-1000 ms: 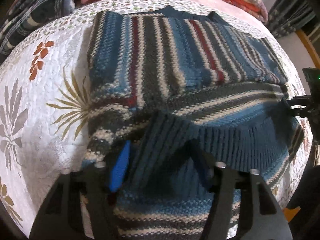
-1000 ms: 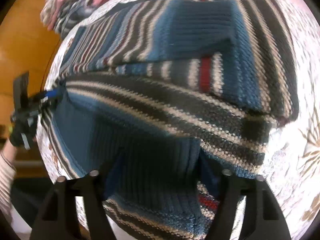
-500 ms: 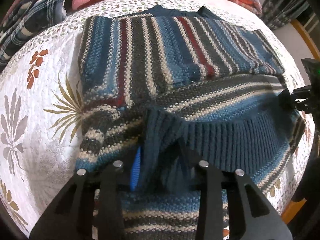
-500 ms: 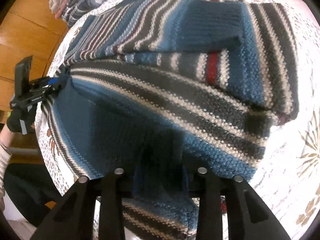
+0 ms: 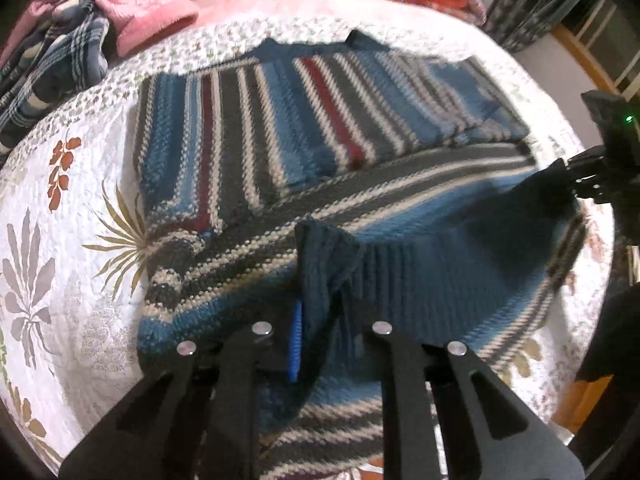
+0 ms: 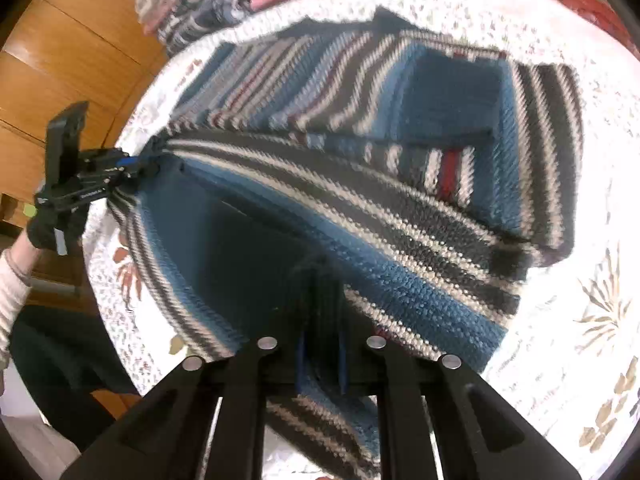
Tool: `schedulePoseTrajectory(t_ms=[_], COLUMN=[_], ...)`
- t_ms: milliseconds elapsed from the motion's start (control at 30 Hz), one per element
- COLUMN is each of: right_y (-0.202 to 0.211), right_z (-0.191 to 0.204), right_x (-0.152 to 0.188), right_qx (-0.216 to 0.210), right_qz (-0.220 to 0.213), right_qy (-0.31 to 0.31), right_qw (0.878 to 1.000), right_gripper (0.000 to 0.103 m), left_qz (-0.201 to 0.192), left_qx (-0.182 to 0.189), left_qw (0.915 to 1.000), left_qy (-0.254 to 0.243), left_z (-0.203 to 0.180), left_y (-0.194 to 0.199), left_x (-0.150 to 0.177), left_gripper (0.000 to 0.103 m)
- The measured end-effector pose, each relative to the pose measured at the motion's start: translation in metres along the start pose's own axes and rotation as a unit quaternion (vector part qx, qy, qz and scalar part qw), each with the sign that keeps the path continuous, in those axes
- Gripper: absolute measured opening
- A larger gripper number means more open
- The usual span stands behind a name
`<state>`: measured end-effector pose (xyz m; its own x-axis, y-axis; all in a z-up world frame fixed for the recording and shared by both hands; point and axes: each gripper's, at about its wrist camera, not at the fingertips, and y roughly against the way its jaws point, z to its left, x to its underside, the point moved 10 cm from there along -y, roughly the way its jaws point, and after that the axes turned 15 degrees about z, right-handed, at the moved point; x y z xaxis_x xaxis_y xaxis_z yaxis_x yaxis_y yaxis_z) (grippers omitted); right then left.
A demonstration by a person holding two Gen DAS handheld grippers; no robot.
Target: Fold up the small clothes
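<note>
Your striped knit sweater (image 5: 320,152) lies spread across the white floral quilt (image 5: 60,240), filling the centre of both wrist views. Bands of blue, charcoal, cream and a thin dark red run lengthwise over its upper part; across the lower part, where the knit is doubled over, the stripes run crosswise instead. The plain ribbed hem in dark blue sits nearest the cameras, lifted off the quilt.

Your left gripper (image 5: 316,344), at the bottom centre of the left wrist frame, is pinched together on a bunched corner of that ribbed hem, a blue pad showing beside the fabric. Your right gripper (image 6: 320,360), at the bottom centre of the right wrist frame, is likewise clamped on the hem, dark knit squeezed between its two blue pads. Between the two grips the edge stretches taut; each tool appears at the far side of the other's view, the left one at middle left and the right one at middle right.

In the upper left of the left wrist frame, a plaid garment (image 5: 52,68) and a pink garment (image 5: 148,4) rest beyond the sweater's collar. Wooden flooring (image 6: 60,60) fills the upper left of the right wrist frame.
</note>
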<state>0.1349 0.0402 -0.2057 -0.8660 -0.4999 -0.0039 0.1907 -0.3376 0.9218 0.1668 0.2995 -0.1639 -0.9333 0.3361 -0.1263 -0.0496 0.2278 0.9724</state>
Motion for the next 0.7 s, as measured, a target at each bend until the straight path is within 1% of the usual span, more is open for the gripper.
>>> schedulePoseTrajectory(t_ms=[100, 167, 267, 333, 433, 500, 633, 700], right_y=[0.019, 0.035, 0.059, 0.077, 0.105, 0.118, 0.144, 0.151], right_z=[0.007, 0.011, 0.014, 0.014, 0.007, 0.002, -0.013, -0.020], right_x=[0.005, 0.007, 0.004, 0.001, -0.009, -0.015, -0.037, -0.049], right_qx=[-0.005, -0.008, -0.014, -0.017, -0.024, -0.025, -0.027, -0.024], right_qz=[-0.020, -0.040, -0.071, -0.094, -0.132, -0.148, -0.180, -0.186], right_qy=[0.005, 0.007, -0.001, -0.006, -0.024, -0.034, -0.065, -0.075], right_qw=[1.000, 0.999, 0.997, 0.995, 0.991, 0.988, 0.981, 0.979], right_gripper=[0.012, 0.011, 0.011, 0.011, 0.011, 0.011, 0.011, 0.011], left_qz=[-0.029, -0.047, -0.084, -0.113, -0.152, -0.176, -0.206, -0.214], left_qx=[0.017, 0.025, 0.039, 0.048, 0.054, 0.056, 0.061, 0.058], left_qw=[0.9994, 0.9985, 0.9954, 0.9918, 0.9856, 0.9804, 0.9718, 0.9700], left_qy=[0.008, 0.016, 0.023, 0.034, 0.052, 0.069, 0.098, 0.100], left_z=[0.000, 0.002, 0.001, 0.002, 0.007, 0.013, 0.025, 0.028], left_y=[0.021, 0.033, 0.056, 0.074, 0.098, 0.112, 0.127, 0.130], left_x=[-0.002, -0.005, -0.012, -0.018, -0.028, -0.037, -0.061, -0.076], left_gripper=[0.014, 0.014, 0.013, 0.013, 0.013, 0.013, 0.013, 0.013])
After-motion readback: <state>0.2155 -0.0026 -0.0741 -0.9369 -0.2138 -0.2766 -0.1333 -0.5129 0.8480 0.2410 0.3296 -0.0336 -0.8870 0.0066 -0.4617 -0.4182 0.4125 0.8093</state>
